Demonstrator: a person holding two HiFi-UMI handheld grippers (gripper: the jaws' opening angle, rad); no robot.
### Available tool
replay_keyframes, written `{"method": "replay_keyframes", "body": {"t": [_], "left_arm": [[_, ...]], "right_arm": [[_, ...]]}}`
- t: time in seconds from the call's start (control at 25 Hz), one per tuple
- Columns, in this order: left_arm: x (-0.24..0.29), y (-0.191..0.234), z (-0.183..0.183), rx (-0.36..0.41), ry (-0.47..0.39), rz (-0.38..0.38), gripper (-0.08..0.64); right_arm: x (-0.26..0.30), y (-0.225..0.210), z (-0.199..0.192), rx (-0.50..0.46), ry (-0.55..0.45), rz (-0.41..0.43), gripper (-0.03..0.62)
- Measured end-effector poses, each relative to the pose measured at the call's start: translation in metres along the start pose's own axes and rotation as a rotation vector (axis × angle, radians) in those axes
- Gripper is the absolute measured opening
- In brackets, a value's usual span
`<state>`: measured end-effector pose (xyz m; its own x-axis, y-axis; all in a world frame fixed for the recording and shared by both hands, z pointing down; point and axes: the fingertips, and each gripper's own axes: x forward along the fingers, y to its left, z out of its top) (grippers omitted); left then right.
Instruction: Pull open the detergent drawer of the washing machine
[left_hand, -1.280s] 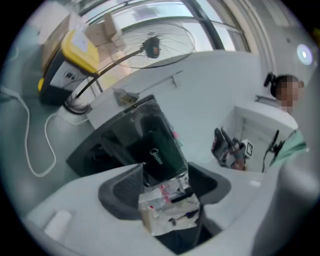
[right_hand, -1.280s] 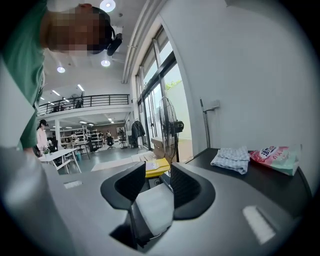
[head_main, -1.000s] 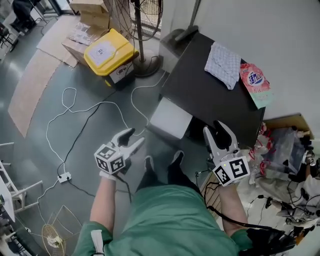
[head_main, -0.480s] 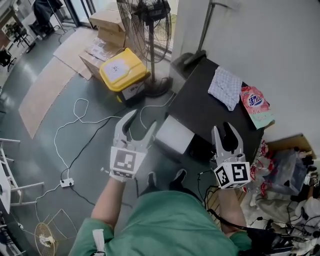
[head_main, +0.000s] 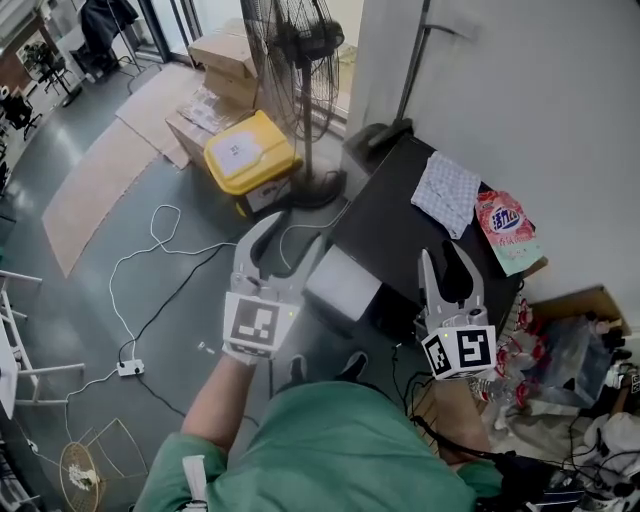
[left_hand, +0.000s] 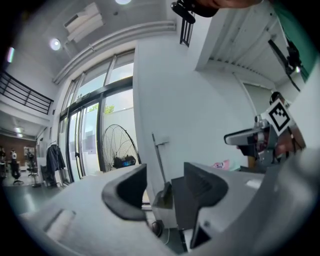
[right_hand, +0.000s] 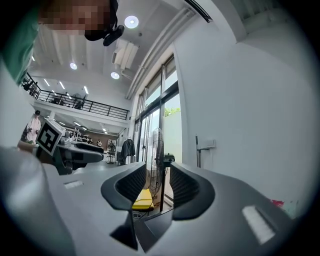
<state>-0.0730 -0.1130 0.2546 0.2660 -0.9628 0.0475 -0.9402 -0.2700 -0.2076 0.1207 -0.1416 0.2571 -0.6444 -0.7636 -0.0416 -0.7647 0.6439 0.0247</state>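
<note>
Grey concrete floor (head_main: 90, 300), white wall (head_main: 560, 110) on the right. Black-topped boxy washing machine (head_main: 395, 230) stands against that wall, ahead of both grippers. Pale grey rectangular panel (head_main: 343, 282) juts at its near left corner (drawer or front face, cannot tell). Neither gripper touches it. Left gripper (head_main: 290, 240) is held just left of that panel, jaws spread and just now closing a little, nothing between them. Right gripper (head_main: 444, 262) shows over the machine's near edge in the head view, jaws parted by a narrower gap, empty too. On the machine top lies a checked white cloth (head_main: 447, 192), with a pink detergent bag (head_main: 508, 232) just beside it at the wall. Further out on the floor: yellow-lidded bin (head_main: 250, 152), black pedestal fan (head_main: 290, 50) next to it, cardboard boxes (head_main: 225, 55) behind, white cable (head_main: 160, 240) snaking to a power strip (head_main: 130, 368).
</note>
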Motion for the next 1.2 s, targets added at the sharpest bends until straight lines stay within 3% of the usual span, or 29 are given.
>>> {"method": "replay_keyframes", "body": {"t": [0.36,0.52,0.68,1.2], "left_arm": [[0.013,0.011,-0.012,-0.011,0.034,0.041,0.229],[0.017,0.019,-0.020,-0.024,0.045,0.054,0.229],[0.022,0.022,-0.023,-0.028,0.048,0.050,0.229],[0.019,0.026,-0.026,-0.048,0.049,0.032,0.230]], "right_arm": [[0.024,0.000,-0.010,-0.072,0.024,0.064,0.147],[0.033,-0.001,-0.017,-0.061,0.037,0.065,0.147],[0.039,-0.005,-0.016,-0.046,0.033,0.051,0.104],[0.042,0.004,-0.017,-0.067,0.032,0.054,0.105]]}}
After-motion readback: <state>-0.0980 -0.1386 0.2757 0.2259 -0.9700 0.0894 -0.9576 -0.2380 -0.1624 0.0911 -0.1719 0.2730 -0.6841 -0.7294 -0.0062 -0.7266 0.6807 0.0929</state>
